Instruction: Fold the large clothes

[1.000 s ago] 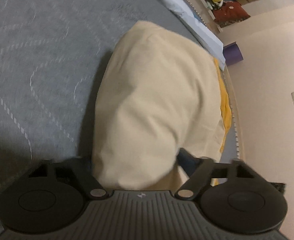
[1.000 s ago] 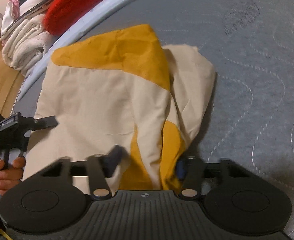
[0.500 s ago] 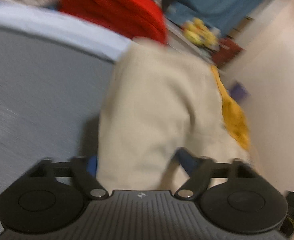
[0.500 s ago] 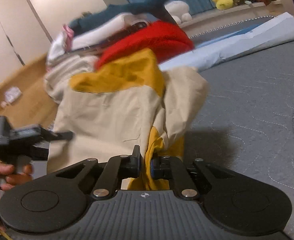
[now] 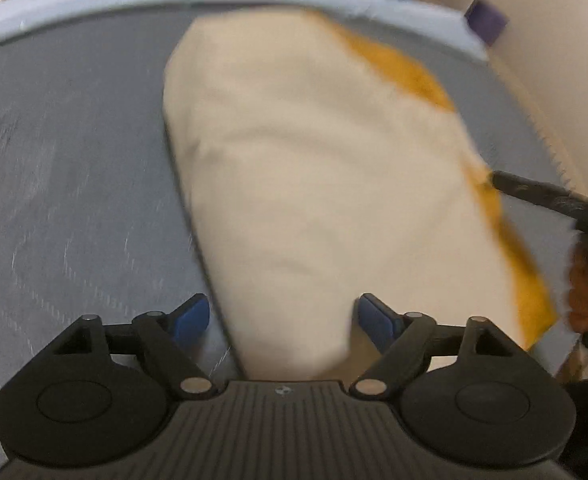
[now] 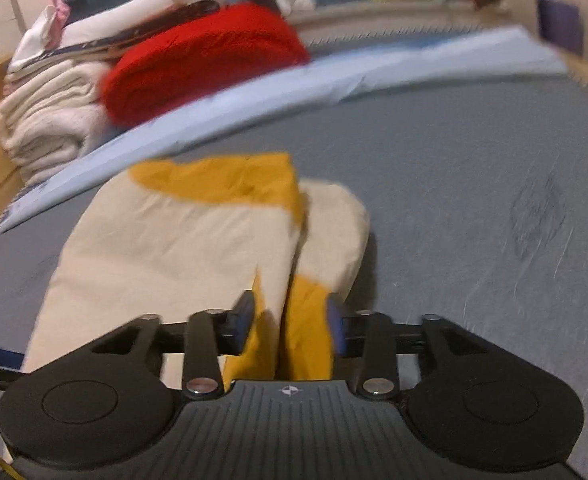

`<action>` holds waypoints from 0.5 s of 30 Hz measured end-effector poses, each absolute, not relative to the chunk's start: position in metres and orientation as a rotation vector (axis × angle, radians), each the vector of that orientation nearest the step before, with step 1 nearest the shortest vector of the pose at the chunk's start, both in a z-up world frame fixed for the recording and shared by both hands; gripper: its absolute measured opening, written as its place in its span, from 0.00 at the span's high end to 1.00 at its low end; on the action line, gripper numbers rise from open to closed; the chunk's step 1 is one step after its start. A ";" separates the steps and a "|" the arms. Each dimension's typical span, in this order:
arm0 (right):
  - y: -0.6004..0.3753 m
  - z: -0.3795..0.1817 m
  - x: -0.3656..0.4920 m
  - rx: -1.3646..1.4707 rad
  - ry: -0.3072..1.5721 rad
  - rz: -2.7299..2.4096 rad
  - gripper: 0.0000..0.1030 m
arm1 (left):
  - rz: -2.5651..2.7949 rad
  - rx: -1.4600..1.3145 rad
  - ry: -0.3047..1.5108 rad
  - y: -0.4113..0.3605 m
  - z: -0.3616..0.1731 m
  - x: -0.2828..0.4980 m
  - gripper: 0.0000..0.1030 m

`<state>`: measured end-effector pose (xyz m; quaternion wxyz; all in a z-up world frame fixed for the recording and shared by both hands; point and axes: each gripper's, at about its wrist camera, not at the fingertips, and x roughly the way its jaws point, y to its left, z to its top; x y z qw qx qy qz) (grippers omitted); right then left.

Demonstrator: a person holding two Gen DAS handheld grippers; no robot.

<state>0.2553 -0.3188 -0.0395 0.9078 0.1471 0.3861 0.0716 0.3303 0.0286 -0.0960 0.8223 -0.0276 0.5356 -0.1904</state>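
1. Garment (image 5: 314,168), cream with mustard-yellow panels, is seen lying folded on the grey mattress (image 5: 73,160), spread out directly ahead of both claws.
2. Left gripper (image 5: 283,320) is held with its jaws wide apart; a cream end of the cloth lies between them, and no pad is seen pressing on it.
3. Right gripper (image 6: 289,326) is caught with its jaws opening; yellow folds sit between the blue pads, apparently let go.
4. Cloth is judged light, soft and limp, so it is likely to sag and slide.
5. Hold is best taken at the near corners or along a folded edge, several layers pinched together.
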 end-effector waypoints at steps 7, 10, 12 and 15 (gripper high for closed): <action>-0.334 -0.062 0.219 0.297 0.984 0.343 0.60 | -0.409 -0.260 1.153 0.041 -0.109 0.330 0.20; -0.331 -0.052 0.211 0.250 0.899 0.351 0.97 | -0.391 -0.247 1.074 0.046 -0.107 0.321 0.30; -0.336 -0.043 0.211 0.292 0.834 0.317 0.97 | -0.356 -0.231 1.024 0.043 -0.096 0.321 0.35; -0.333 -0.045 0.212 0.233 0.869 0.282 0.96 | -0.316 -0.098 0.962 0.032 -0.072 0.313 0.37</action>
